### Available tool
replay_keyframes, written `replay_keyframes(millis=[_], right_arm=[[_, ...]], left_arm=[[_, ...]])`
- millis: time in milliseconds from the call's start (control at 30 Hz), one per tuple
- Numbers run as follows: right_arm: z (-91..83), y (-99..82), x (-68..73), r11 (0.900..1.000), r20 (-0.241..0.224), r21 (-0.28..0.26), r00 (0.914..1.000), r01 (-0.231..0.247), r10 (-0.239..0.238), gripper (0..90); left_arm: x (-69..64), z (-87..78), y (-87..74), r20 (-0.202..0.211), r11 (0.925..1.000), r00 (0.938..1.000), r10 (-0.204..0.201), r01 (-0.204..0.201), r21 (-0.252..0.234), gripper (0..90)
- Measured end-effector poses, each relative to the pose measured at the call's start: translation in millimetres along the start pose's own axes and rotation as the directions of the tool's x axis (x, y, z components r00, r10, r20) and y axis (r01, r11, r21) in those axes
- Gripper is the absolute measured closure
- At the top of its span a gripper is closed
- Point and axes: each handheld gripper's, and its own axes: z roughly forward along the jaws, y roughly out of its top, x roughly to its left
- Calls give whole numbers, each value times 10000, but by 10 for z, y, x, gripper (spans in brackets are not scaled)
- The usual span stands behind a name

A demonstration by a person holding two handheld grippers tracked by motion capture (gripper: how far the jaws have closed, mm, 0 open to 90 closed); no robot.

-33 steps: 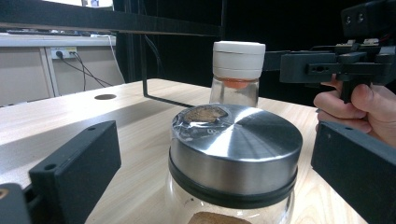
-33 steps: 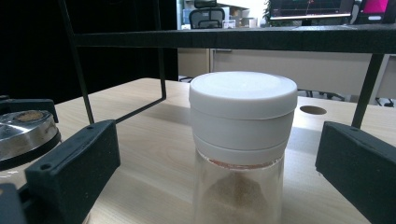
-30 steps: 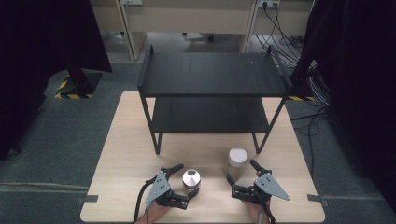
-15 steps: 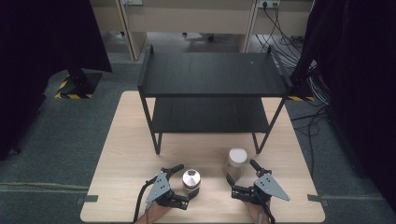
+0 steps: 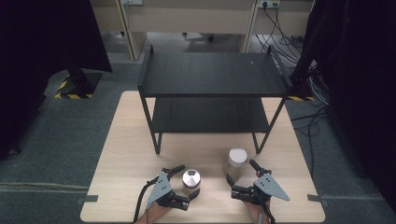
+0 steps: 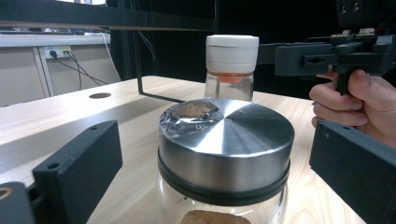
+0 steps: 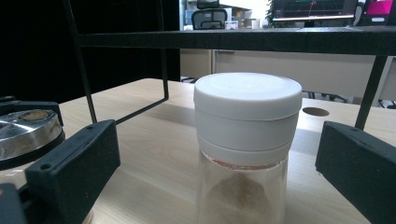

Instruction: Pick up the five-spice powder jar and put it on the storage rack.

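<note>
High view: left gripper (image 5: 188, 180) at the table's (image 5: 126, 154) near edge, jaws wide apart w/ the steel-lidded jar (image 5: 191, 180) standing between them, no contact seen. Right gripper (image 5: 242, 171) likewise spread around the white-capped jar (image 5: 237, 161), which stands nearer the black shelf rack (image 5: 212, 74). Left gripper view: steel lid (image 6: 227, 144) centred between jaws, gaps both sides. Right gripper view: white cap (image 7: 247, 112) between jaws, gaps both sides; brownish powder inside the glass.
</note>
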Motion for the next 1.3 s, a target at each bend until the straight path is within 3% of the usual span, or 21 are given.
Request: replay_keyframes(millis=[1300], right_arm=[[4,1,-8,10000,-89,16,10000,19,-19,1]], left_arm=[[10,64,95,47,9971,10000,-8,5,762,94]])
